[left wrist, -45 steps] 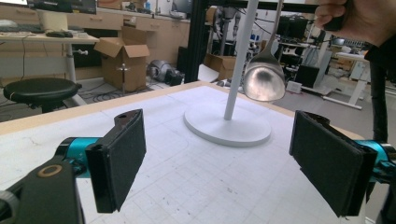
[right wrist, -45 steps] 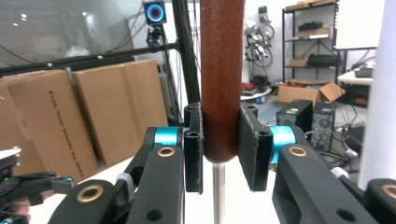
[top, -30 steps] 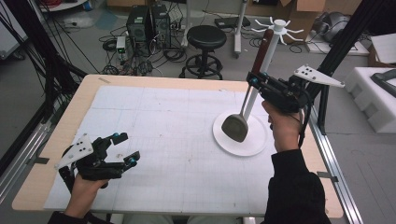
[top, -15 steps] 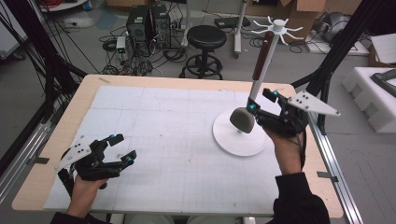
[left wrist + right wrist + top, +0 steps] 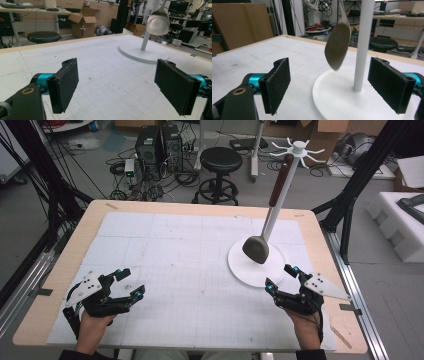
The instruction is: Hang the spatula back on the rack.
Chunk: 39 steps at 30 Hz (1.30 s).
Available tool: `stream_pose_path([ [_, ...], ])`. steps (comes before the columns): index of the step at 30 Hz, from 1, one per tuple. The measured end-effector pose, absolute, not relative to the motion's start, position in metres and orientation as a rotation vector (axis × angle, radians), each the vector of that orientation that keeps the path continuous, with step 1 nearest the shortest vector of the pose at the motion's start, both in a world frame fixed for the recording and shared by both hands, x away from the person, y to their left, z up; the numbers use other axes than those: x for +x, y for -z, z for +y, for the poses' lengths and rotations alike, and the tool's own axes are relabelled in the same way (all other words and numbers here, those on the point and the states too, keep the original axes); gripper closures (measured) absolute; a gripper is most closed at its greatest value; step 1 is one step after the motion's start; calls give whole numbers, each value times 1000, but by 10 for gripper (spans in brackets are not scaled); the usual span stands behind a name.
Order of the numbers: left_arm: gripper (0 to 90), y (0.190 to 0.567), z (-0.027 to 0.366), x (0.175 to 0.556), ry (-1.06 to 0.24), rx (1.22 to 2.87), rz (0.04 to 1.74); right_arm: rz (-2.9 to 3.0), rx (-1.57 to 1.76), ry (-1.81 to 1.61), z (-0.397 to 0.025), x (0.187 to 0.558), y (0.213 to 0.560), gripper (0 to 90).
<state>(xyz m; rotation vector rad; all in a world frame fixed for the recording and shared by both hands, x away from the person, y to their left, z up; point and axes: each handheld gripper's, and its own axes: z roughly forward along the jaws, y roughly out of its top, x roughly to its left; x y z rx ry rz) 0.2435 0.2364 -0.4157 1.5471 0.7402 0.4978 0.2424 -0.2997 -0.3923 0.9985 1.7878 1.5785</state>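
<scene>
The one dark-bowled ladle with a brown handle (image 5: 263, 235) hangs from the single white rack, a slim pole with radiating hooks at its top (image 5: 299, 147), rising from a round white base plate (image 5: 245, 270) on the right half of the table. Its bowl dangles just above the plate, beside the pole, touching neither as far as the pictures show. In the right gripper view the ladle (image 5: 337, 47) tilts slightly and looks blurred, so it may be swinging.

A second ago the right gripper (image 5: 281, 278) was clamped on the ladle's handle, lifting it up beside the pole; half a second ago it was lower, near the bowl. Now it sits at the near edge of the plate with its jaws spread wide and nothing between them. I judge the hanging done: the ladle carries its own weight on a hook, and the hand has backed off.

The left gripper (image 5: 126, 283) rests at the near left of the white gridded mat (image 5: 170, 250), where it was a second ago, jaws released and empty.

Counted: one ladle, one rack, two grippers, and one black round stool (image 5: 220, 160) on the floor beyond the far edge.
</scene>
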Motion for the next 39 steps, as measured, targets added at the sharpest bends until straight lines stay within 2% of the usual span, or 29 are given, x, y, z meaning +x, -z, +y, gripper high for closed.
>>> stream_pose_path([
  [11,199,417,235,239,-484,1567,724,1800,1051,-1509,-304,228,418,165],
  [39,200,417,235,240,-486,1541,736,1792,1060,-1486,-309,221,419,165],
])
